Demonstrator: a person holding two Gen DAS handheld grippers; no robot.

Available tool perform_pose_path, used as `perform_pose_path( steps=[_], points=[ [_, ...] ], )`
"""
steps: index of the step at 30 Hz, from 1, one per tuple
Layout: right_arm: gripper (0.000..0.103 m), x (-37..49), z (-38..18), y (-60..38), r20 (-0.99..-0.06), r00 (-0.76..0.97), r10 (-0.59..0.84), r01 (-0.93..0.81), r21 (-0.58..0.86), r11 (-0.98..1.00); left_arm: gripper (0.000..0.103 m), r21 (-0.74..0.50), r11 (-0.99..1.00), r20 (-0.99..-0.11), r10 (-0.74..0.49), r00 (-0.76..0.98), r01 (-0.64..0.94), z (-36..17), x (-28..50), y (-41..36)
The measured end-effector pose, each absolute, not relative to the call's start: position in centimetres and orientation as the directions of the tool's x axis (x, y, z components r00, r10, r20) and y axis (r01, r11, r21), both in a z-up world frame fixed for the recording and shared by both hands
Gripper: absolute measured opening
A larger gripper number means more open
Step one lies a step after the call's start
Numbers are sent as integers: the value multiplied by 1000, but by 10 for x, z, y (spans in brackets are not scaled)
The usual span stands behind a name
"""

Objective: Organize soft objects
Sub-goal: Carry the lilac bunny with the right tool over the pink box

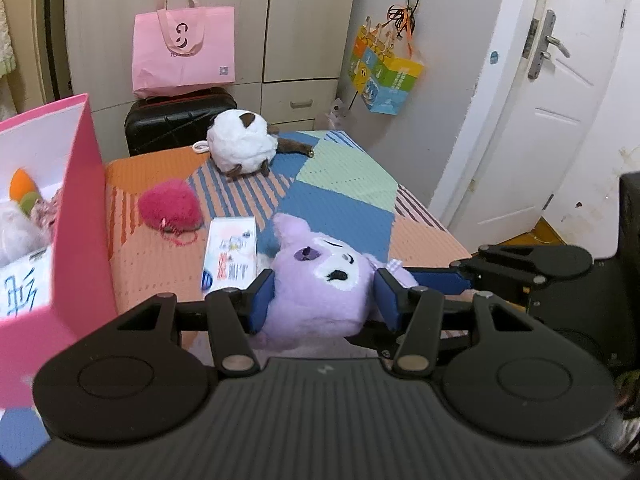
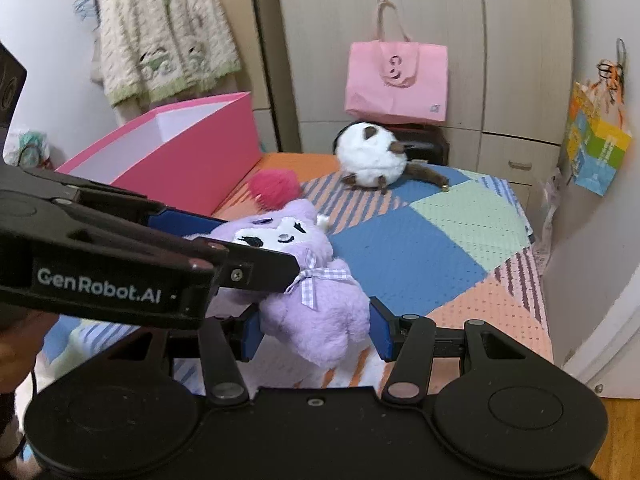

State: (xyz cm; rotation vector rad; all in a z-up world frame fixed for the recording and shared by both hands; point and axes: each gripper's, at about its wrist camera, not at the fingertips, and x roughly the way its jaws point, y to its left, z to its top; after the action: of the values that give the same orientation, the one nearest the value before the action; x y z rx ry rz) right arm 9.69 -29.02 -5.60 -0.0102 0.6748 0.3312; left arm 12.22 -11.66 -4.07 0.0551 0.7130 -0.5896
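A purple plush doll [image 1: 320, 280] with a white face and checked bow is held above the patchwork table. My left gripper [image 1: 325, 300] is shut on its head. My right gripper [image 2: 316, 334] is shut on its lower body [image 2: 320, 320]; the left gripper's fingers [image 2: 256, 268] reach in from the left in the right wrist view. A pink open box [image 1: 76, 208] stands at the left with soft items inside; it also shows in the right wrist view [image 2: 188, 156]. A magenta fuzzy plush [image 1: 170, 208] and a white round plush [image 1: 242, 144] lie on the table.
A white printed packet [image 1: 232, 256] lies beside the magenta plush. A black suitcase [image 1: 176, 120] with a pink tote bag [image 1: 184, 52] stands behind the table. A white door [image 1: 540, 120] is at the right. A colourful bag [image 1: 386, 76] hangs on the wall.
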Motion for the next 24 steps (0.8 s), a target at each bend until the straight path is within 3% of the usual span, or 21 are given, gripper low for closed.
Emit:
perform_pose_path(
  steps=[8, 16, 24],
  points=[
    [57, 66, -42, -259, -651, 674, 349, -449, 14, 894, 51, -234, 827, -650, -524, 550, 511, -38, 95, -75],
    [56, 45, -19, -227, -624, 653, 428, -548, 1, 836, 51, -204, 840, -640, -503, 581, 502, -13, 64, -32],
    [56, 54, 6, -188, -621, 542, 566, -646, 123, 754, 50, -163, 871, -644, -450, 618, 464, 14, 50, 20]
  ],
)
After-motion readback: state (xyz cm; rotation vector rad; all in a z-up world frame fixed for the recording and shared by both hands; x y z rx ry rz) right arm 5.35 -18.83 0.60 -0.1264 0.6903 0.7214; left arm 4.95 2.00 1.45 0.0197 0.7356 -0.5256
